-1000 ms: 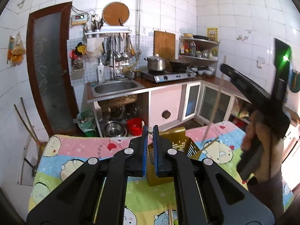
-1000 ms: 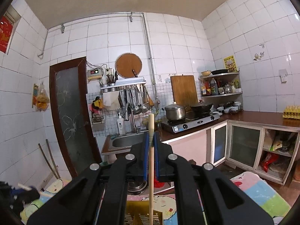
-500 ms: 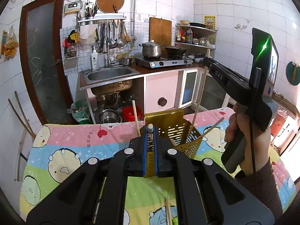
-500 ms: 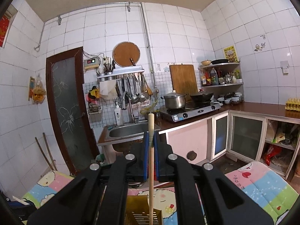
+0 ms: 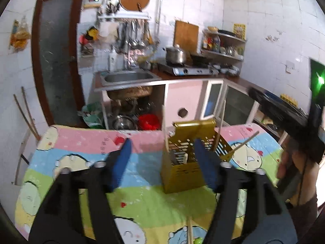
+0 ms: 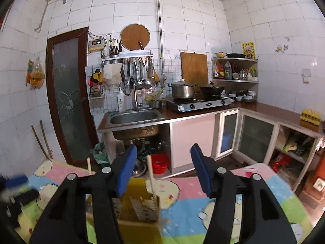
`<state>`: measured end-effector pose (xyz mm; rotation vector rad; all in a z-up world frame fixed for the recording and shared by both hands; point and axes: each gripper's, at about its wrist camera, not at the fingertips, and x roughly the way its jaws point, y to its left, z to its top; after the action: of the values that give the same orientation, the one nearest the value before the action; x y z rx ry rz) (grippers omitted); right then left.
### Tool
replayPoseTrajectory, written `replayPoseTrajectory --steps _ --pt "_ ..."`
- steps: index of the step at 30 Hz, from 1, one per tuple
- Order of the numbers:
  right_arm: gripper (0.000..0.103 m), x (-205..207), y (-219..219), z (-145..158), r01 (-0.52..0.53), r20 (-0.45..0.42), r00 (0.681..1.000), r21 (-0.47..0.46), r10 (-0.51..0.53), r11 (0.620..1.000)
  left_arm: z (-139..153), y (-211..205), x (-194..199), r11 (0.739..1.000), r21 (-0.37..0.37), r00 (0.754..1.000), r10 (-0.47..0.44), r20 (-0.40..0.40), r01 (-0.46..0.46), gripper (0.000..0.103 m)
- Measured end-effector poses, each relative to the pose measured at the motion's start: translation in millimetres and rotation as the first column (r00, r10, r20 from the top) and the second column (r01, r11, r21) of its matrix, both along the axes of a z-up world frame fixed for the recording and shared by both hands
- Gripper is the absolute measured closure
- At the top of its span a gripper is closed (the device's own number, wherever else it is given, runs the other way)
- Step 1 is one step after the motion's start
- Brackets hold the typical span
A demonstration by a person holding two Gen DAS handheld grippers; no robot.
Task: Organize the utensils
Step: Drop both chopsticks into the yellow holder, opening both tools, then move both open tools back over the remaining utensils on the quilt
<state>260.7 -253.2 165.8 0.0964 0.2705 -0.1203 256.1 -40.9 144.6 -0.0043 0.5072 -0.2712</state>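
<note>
Both jaws opening with nothing pinched: left gripper [image 5: 162,158] spread before the gold utensil holder [image 5: 189,162] near the table's [image 5: 142,203] far edge, right gripper [image 6: 161,170] spread above it, a chopstick [image 6: 152,185] loose between its jaws and standing in the holder. Several chopsticks upright inside already. Probably partway: one chopstick [image 5: 190,231] left flat by the near edge.
</note>
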Motion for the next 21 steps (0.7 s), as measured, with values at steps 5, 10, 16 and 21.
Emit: replayPoseTrajectory --steps 5,10,16,21 --pt "0.039 -56 1 -7 0.033 -0.083 0.996 -0.004 -0.033 0.999 11 22 -26 0.998 0.017 0.997 0.060 0.045 -0.061 0.006" --pt "0.037 -98 9 -46 0.048 -0.190 0.981 -0.001 -0.047 0.999 -12 37 -45 0.992 0.075 0.994 0.102 0.037 -0.105 0.005" --pt "0.037 -121 27 -116 0.041 -0.351 0.936 0.004 -0.037 0.999 -75 50 -52 0.983 0.133 0.989 0.137 -0.059 -0.128 0.005" --pt "0.037 -126 47 -162 0.047 -0.456 0.890 0.024 -0.031 0.999 -128 58 -50 0.981 0.158 0.975 0.143 -0.173 -0.116 0.005"
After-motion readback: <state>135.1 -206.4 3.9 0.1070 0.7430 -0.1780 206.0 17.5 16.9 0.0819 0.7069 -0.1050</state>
